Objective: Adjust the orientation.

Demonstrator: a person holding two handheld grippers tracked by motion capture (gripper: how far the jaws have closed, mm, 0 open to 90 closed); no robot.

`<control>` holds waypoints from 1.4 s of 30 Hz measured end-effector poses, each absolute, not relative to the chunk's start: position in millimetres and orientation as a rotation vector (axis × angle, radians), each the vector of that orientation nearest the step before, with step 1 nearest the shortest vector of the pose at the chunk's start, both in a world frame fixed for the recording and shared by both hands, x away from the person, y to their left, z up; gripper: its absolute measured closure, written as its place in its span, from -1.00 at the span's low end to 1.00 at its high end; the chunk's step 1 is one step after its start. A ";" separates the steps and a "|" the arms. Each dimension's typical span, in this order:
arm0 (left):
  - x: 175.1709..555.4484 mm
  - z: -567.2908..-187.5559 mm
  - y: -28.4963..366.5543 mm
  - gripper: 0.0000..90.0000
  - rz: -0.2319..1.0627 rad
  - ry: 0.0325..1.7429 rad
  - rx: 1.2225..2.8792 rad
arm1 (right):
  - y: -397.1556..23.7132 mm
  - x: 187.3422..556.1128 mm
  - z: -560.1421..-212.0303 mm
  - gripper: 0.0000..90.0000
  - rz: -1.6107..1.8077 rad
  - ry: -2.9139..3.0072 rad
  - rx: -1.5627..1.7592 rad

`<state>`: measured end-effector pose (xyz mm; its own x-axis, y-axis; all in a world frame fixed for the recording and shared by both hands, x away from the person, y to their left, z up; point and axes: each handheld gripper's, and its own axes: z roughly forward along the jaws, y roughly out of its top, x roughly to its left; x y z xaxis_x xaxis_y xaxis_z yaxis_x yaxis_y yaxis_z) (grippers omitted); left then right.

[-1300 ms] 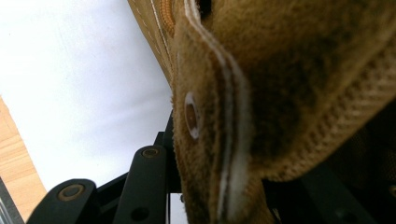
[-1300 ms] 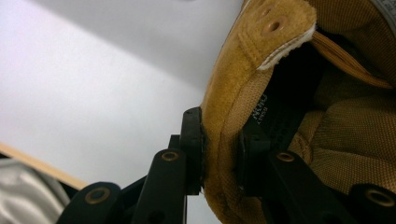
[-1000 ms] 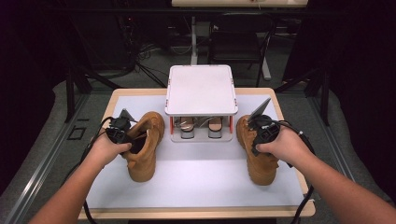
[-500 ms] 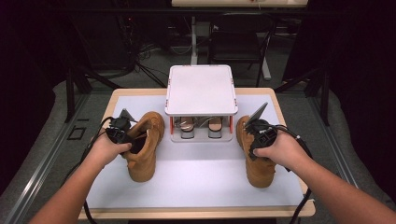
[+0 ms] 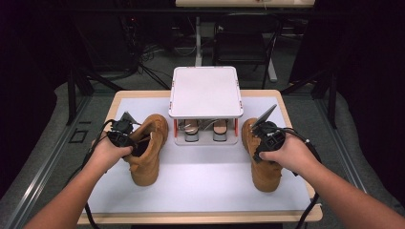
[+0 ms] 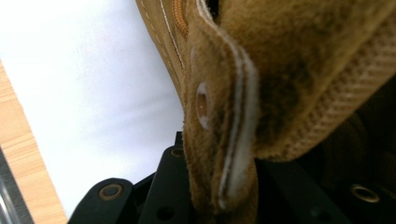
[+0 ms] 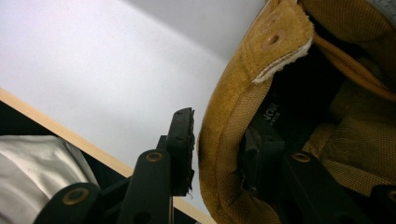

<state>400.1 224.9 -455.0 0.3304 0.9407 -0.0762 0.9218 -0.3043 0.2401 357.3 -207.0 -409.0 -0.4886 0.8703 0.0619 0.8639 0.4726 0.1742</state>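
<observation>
We count one table (image 5: 296,210), wood-edged and covered by a white mat (image 5: 205,181). At its far middle stands one white two-tier rack (image 5: 205,90), and on the rack's lower shelf we see one pair of smaller shoes (image 5: 203,130), side by side under the top plate.

There are two tan suede boots. The left boot (image 5: 147,148) lies just left of the rack, toe toward us; the right boot (image 5: 263,164) lies just right of the rack, also toe toward us. The two are well apart, with bare mat between them.

We hold two grippers. The left gripper (image 5: 125,136) sits at the left boot's collar; in the left gripper view its jaws close on the eyelet flap (image 6: 219,116) of the boot's upper, clamped on the suede. The right gripper (image 5: 265,138) sits at the right boot's collar; in the right gripper view one jaw stands outside the padded collar wall (image 7: 224,140) and the other inside the boot, straddling that wall; we cannot tell whether they press it.

Behind the table we see a chair (image 5: 239,52) and cables (image 5: 143,52) on the floor.
</observation>
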 end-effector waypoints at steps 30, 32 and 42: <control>382.1 -454.9 210.6 0.69 0.040 1.659 2.418 | -245.9 356.1 -363.1 0.29 0.430 2.509 1.540; 382.4 -455.0 210.4 0.68 0.044 1.652 2.426 | -250.7 357.7 -363.3 0.27 0.411 2.500 1.543; 382.1 -455.4 208.3 0.67 0.062 1.645 2.449 | -264.2 362.3 -371.4 0.27 0.348 2.474 1.570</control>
<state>382.1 208.3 -455.4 0.3835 0.9208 -0.0711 0.9128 -0.3662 0.1807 362.3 -264.2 -371.4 -0.4208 0.9065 -0.0352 0.8615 0.4115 0.2974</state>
